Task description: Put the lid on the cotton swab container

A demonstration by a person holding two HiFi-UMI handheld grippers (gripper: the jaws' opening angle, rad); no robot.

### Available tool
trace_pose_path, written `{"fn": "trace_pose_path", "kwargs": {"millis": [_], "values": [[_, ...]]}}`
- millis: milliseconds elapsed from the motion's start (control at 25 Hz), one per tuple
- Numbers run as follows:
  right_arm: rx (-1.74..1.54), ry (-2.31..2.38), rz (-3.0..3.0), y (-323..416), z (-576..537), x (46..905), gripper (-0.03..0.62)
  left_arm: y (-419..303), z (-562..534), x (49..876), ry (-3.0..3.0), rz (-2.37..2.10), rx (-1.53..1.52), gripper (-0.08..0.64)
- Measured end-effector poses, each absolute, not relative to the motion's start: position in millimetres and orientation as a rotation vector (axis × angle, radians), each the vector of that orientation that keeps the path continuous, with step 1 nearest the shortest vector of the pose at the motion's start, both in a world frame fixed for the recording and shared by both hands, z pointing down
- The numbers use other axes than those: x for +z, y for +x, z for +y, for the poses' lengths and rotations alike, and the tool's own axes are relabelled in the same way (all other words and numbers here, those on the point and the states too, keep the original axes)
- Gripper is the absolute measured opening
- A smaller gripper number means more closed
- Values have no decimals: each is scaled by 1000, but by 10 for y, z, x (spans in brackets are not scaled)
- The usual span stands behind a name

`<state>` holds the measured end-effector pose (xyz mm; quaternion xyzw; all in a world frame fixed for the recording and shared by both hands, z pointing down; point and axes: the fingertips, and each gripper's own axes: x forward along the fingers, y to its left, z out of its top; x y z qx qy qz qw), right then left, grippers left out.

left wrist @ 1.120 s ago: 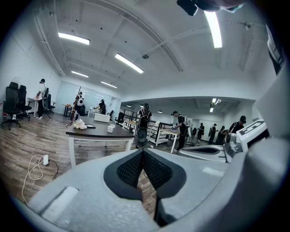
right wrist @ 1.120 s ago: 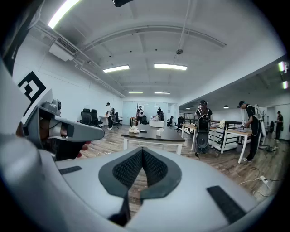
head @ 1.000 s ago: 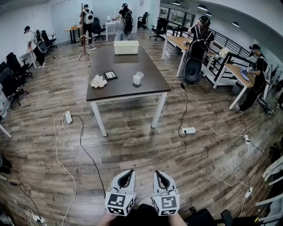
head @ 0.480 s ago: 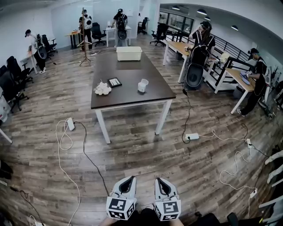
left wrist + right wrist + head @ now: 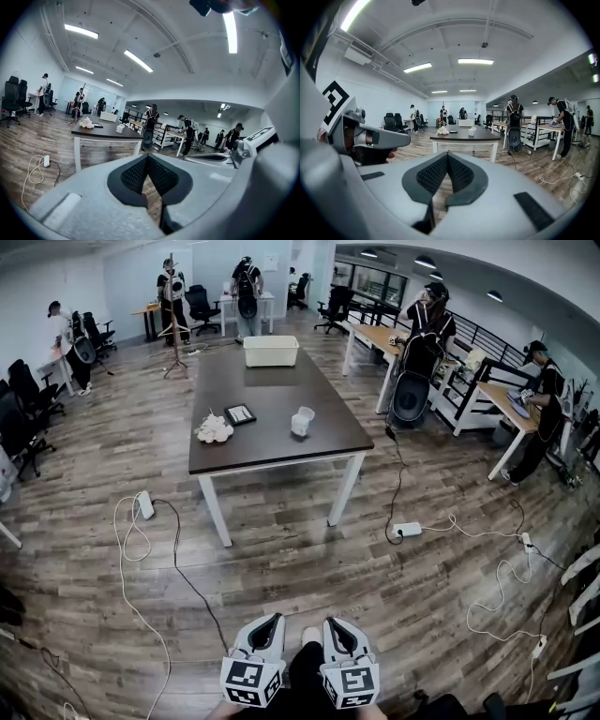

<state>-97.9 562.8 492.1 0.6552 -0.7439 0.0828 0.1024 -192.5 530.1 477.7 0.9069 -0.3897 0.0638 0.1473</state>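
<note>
Grippers were both idle. The left gripper (image 5: 271, 622) and right gripper (image 5: 334, 624) sat side by side at the near edge of the head view, over bare floor. Each gripper view showed its ribbed pads pressed together with nothing between them.

The cotton swab container (image 5: 302, 421) stood on the dark table (image 5: 267, 390), towards its near right corner and well apart from both tools. A white clump (image 5: 214, 429) and a small dark flat item (image 5: 240, 413) lay to its left, and a white tub (image 5: 271, 351) stood at the far end.

Judgement: no handling had begun and the step in hand was the approach to the table. The next move calls for closing that distance, spreading one pair of jaws and locating the lid before any pick.

Limits of observation: the container was too small to tell whether its lid lay on it, against it or elsewhere, so the lid could not be identified. The white clump's nature was unclear. The person's hands were cut off at the frame edge. Loose cables (image 5: 131, 549) crossed the floor on the near left.
</note>
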Motion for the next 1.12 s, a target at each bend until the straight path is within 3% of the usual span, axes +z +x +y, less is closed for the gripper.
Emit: {"fn": "trace_pose_path", "kwargs": {"millis": [1120], "values": [[358, 1685, -2371, 484, 2979, 5180, 9, -598, 2915, 5031, 2380, -1413, 279, 8]]}}
